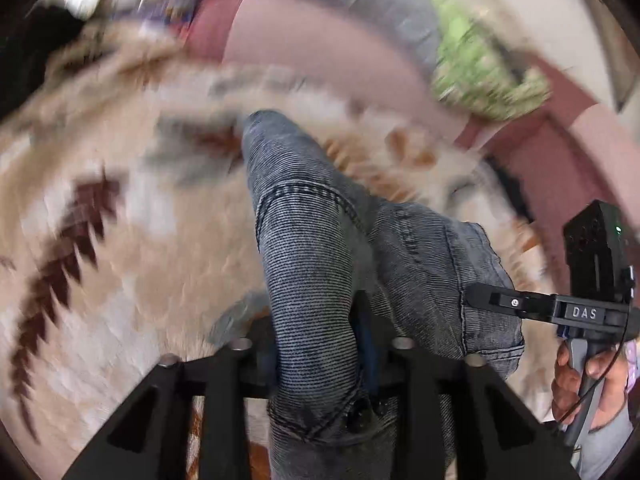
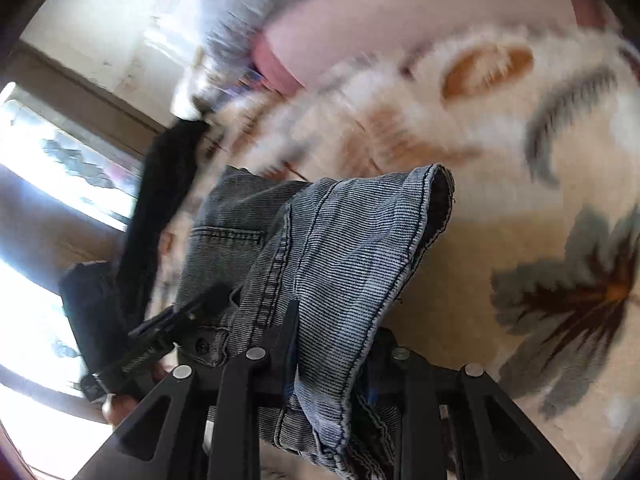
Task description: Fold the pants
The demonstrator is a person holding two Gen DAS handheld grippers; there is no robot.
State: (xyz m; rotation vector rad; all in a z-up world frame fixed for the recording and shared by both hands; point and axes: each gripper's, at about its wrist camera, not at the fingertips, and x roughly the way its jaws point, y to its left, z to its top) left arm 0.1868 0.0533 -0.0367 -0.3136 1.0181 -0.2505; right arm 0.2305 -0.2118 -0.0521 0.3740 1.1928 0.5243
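The jeans (image 1: 312, 248) hang off the bed, lifted between the two grippers, and only the far end of one leg seems to reach the blanket (image 1: 120, 272). The left gripper (image 1: 320, 364) has its jaws closed on a thick roll of denim; the right gripper (image 2: 332, 360) has its jaws closed on a hemmed edge (image 2: 436, 200), with loose cloth draping over them.

The denim looks fairly heavy and limp yet thick: it should sag between holds and keep a crease, and it is not slippery. The best holds are probably at seams, hems or waistband, where the layers are firm.

The blanket is fluffy and cream with brown and grey leaf prints, a soft surface likely to drag on the cloth. Far off lie pink bedding (image 1: 320, 40) and a green patterned cloth (image 1: 480, 64); a bright window (image 2: 48, 168) is at the left in the right view.
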